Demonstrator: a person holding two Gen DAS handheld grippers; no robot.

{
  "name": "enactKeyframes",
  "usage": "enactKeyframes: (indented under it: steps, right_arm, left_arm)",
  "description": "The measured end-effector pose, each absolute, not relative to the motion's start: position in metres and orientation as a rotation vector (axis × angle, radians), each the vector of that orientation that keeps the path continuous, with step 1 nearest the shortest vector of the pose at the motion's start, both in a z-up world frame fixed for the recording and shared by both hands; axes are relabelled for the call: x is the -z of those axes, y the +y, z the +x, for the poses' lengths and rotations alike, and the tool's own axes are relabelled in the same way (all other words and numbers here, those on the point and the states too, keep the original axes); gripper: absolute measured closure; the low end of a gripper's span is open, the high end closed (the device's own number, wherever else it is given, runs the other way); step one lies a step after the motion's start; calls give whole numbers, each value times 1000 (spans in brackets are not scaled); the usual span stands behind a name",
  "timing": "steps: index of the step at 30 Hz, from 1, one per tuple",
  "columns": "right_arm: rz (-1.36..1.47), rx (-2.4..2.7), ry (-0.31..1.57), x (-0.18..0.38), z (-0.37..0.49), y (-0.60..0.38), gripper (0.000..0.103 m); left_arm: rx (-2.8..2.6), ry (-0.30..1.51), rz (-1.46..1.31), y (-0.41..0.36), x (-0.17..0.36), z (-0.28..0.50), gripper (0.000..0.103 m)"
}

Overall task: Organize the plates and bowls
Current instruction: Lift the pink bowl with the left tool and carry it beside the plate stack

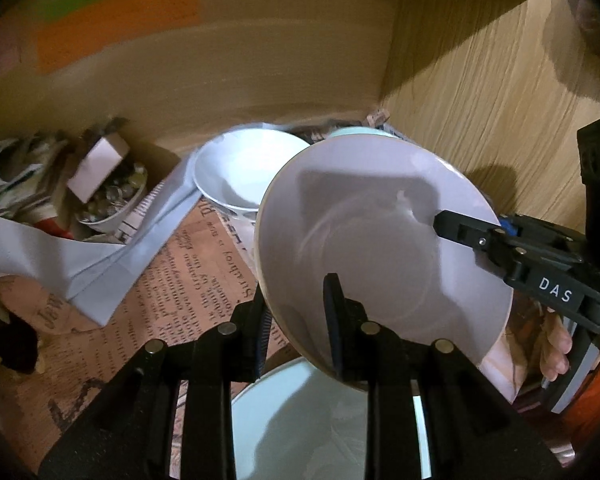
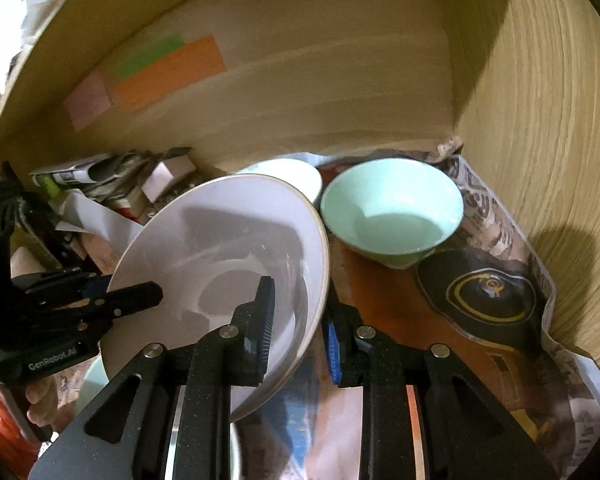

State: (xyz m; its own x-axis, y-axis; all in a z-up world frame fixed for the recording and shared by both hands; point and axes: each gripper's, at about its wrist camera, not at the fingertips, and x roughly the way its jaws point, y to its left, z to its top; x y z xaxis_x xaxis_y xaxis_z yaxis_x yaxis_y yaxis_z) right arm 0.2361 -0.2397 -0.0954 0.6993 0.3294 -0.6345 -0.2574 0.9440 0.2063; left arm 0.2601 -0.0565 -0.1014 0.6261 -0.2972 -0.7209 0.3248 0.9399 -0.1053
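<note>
A: Why is the plate (image 1: 384,248) held tilted above the shelf (image 2: 384,296) rather than laid flat?

B: It is gripped at two rims at once, so it appears to be mid-carry or mid-handover. In the left wrist view the left tool (image 1: 296,316) is closed on the plate's near rim, one finger inside the dish and one behind it. The right tool (image 1: 440,224) is seen entering from the right of the plate, its tip over the opposite rim.

A: And left of the plate?

B: A white bowl (image 1: 248,168) stands just behind and left of it, on newspaper (image 1: 188,264); further left, clutter and a small bowl of beads (image 1: 112,200) are seen. Below the plate another pale dish (image 1: 320,420) is partly visible.

A: What is shown from the right wrist?

B: The right tool (image 2: 300,328) is narrowed around the plate's edge, one finger inside and one outside; a firm pinch is judged likely, though contact of the outer pad cannot be confirmed. The green bowl (image 2: 392,212) stands just right of the plate, perhaps where like pieces are being grouped.
</note>
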Motion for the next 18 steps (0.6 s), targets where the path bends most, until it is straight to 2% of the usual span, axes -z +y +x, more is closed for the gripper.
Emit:
enactKeyframes:
  steps: [18]
  right_arm:
    - [42,-437,681,81,193,-189,83]
  left_arm:
    - [247,714,-32,-10,75,187,78]
